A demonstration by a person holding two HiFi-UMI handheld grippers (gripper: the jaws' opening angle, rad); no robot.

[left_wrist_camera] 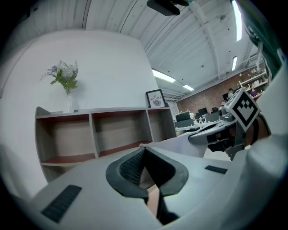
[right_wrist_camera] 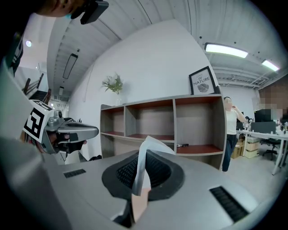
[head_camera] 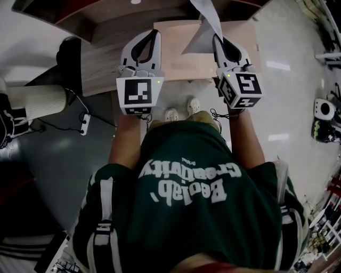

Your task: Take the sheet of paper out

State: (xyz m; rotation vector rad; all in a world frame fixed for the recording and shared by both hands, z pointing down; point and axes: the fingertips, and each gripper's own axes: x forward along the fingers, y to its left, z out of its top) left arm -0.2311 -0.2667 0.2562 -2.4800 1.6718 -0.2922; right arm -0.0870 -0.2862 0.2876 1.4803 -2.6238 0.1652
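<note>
My right gripper is shut on a white sheet of paper, which sticks up and away from its jaws over the pale wooden table top. In the right gripper view the sheet is pinched between the black pads and curls over at its top. My left gripper is held level beside it at the left, apart from the sheet. Its jaws meet at the tips with nothing between them. Each gripper shows in the other's view: the right gripper, the left gripper.
A wooden shelf unit with open compartments stands ahead against the white wall. On top of it are a vase of flowers and a framed picture. A person stands at the right. A ribbed cream stool and cables lie on the floor at the left.
</note>
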